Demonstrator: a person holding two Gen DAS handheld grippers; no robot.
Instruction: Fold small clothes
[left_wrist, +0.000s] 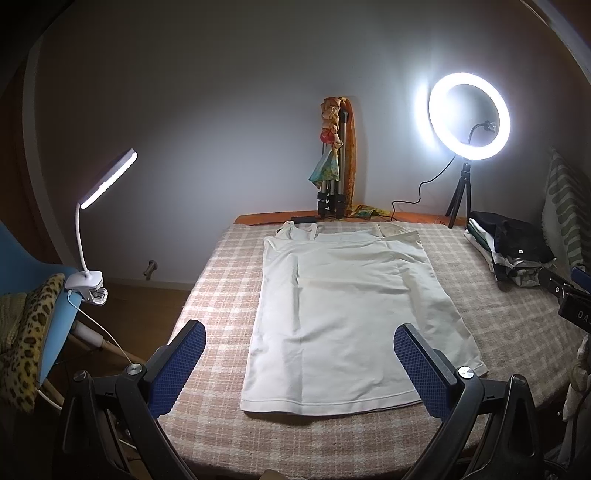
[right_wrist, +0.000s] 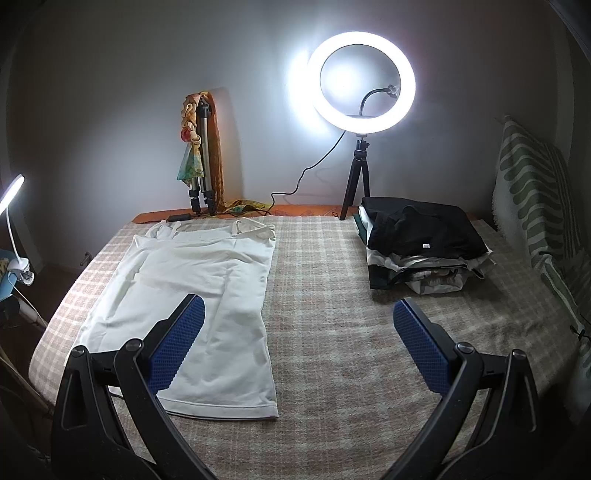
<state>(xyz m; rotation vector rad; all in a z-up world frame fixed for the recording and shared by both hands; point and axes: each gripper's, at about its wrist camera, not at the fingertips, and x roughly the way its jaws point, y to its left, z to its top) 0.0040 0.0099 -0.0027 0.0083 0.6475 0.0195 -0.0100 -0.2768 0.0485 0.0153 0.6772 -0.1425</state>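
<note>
A white sleeveless top (left_wrist: 343, 310) lies flat on the checked table cover (left_wrist: 221, 280), straps at the far end, hem toward me. My left gripper (left_wrist: 301, 365) is open and empty, held above the hem end of the top. In the right wrist view the top (right_wrist: 207, 295) lies at the left. My right gripper (right_wrist: 297, 341) is open and empty, above the bare cover just right of the top; its left finger (right_wrist: 177, 343) overlaps the top's lower part in the view.
A stack of folded dark and light clothes (right_wrist: 421, 243) sits at the right rear. A lit ring light on a small tripod (right_wrist: 364, 88) and a folded tripod with cloth (right_wrist: 201, 155) stand at the back wall. A clip lamp (left_wrist: 107, 181) and blue chair (left_wrist: 33, 266) are left.
</note>
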